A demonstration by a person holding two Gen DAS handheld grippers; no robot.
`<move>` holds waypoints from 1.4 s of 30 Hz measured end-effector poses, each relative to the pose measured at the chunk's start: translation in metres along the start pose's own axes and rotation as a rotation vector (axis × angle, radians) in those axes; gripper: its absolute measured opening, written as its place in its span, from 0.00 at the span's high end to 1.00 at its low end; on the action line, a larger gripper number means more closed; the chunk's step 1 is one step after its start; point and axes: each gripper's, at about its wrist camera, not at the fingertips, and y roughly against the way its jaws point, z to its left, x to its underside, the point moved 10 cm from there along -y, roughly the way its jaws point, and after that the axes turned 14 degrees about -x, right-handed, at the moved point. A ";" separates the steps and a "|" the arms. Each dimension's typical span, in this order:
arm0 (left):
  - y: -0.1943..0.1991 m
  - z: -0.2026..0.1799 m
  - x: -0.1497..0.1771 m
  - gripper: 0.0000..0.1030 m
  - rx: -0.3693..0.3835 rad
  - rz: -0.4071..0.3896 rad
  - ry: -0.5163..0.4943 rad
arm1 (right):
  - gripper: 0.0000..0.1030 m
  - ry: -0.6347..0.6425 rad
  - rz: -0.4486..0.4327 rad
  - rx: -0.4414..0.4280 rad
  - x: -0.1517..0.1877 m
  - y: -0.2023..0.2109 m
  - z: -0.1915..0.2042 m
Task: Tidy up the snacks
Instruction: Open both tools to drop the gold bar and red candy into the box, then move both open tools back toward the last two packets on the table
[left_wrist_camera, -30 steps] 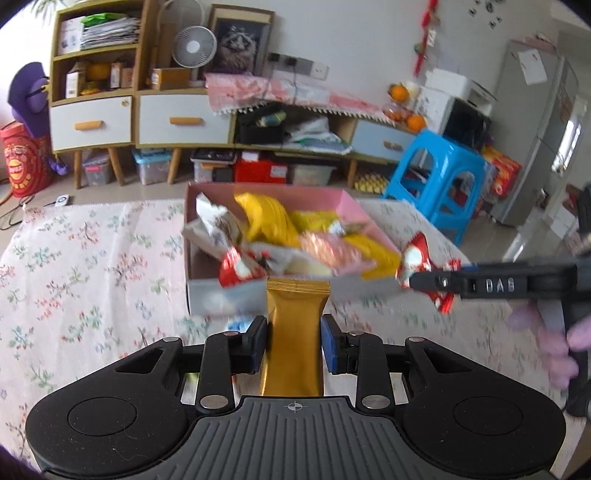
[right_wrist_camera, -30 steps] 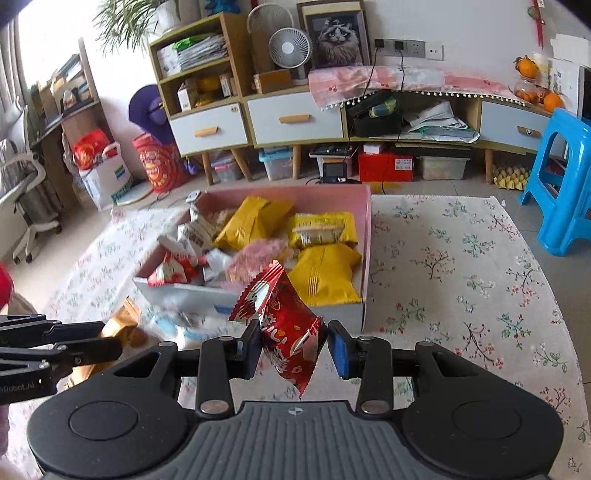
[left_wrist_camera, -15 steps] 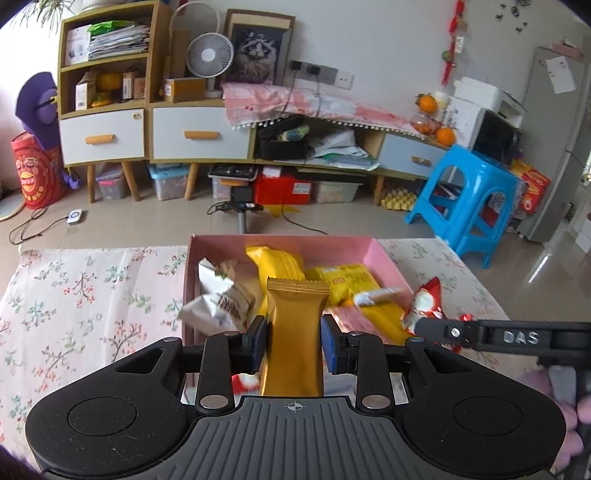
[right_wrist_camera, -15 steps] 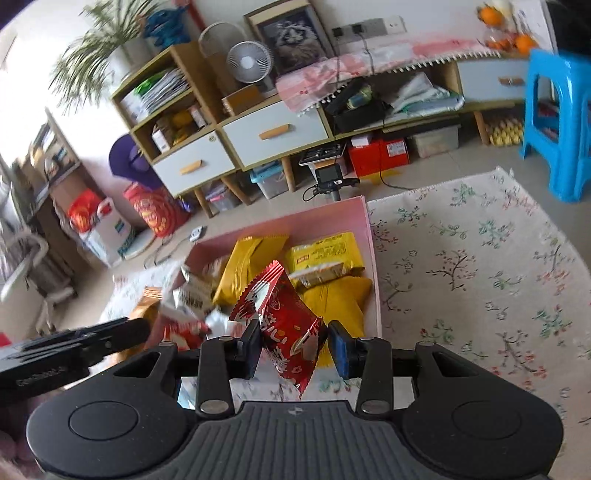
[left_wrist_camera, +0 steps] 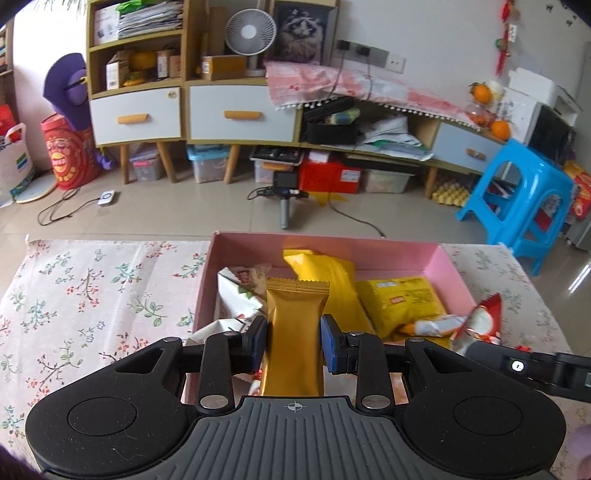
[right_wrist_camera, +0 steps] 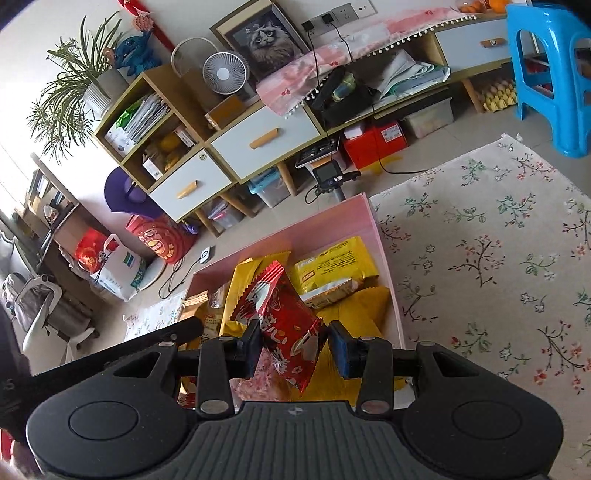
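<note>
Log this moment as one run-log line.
left claw: shut on gold foil snack bar | right claw: shut on red foil snack packet | both over pink cardboard box

A lived-in home sitting room: along the back wall, top of the frame, a wooden sideboard (left_wrist_camera: 192,107) with white drawers, a desk fan (left_wrist_camera: 251,31), a framed cat portrait (left_wrist_camera: 300,31), a potted plant (right_wrist_camera: 70,92) and a blue plastic stool (left_wrist_camera: 517,199) on tiled floor.

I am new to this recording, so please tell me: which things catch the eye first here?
Each gripper grips a snack above the pink box: the left gripper a gold packet, the right gripper a red packet. Yellow bags already fill the box.
</note>
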 end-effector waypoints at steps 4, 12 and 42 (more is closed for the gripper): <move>-0.005 0.003 -0.001 0.72 -0.021 -0.006 0.011 | 0.68 -0.003 -0.001 -0.010 -0.001 -0.002 0.002; 0.001 0.004 -0.001 0.64 -0.010 -0.023 -0.013 | 0.49 -0.010 -0.018 -0.025 -0.007 0.003 0.006; 0.077 0.083 0.069 0.12 0.100 -0.032 0.013 | 0.15 0.176 0.040 0.004 0.027 0.044 0.026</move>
